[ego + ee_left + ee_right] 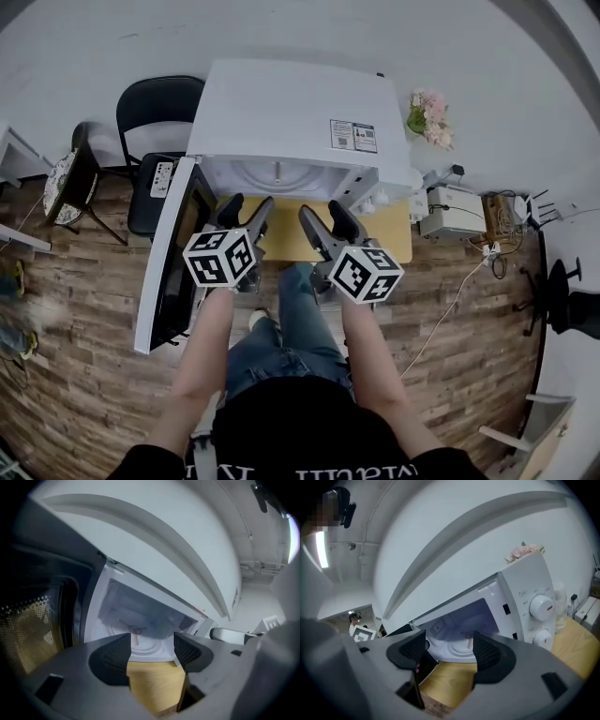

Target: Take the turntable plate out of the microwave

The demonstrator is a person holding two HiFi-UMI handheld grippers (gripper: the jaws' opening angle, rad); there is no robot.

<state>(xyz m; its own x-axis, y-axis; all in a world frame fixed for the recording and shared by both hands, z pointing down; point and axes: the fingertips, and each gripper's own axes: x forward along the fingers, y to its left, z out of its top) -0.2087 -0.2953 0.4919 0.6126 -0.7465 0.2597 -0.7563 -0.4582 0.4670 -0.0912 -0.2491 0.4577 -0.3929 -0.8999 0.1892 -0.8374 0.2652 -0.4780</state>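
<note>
A white microwave (pixel 291 117) stands on a yellow wooden table (pixel 281 242) with its door (pixel 173 253) swung open to the left. Inside lies the pale round turntable plate (pixel 277 174), seen past the jaws in the left gripper view (pixel 146 641) and the right gripper view (pixel 458 645). My left gripper (pixel 248 208) hovers over the table in front of the cavity's left half, jaws apart with nothing between them (pixel 152 645). Beside it, my right gripper (pixel 323 214) faces the cavity's right half, also open and empty (pixel 450 648). Neither touches the plate.
The microwave's control knobs (pixel 541 606) sit right of the cavity. A flower bunch (pixel 429 117) and a white box (pixel 452 211) with cables stand at the table's right end. A black chair (pixel 155 112) is behind the open door, on the wooden floor.
</note>
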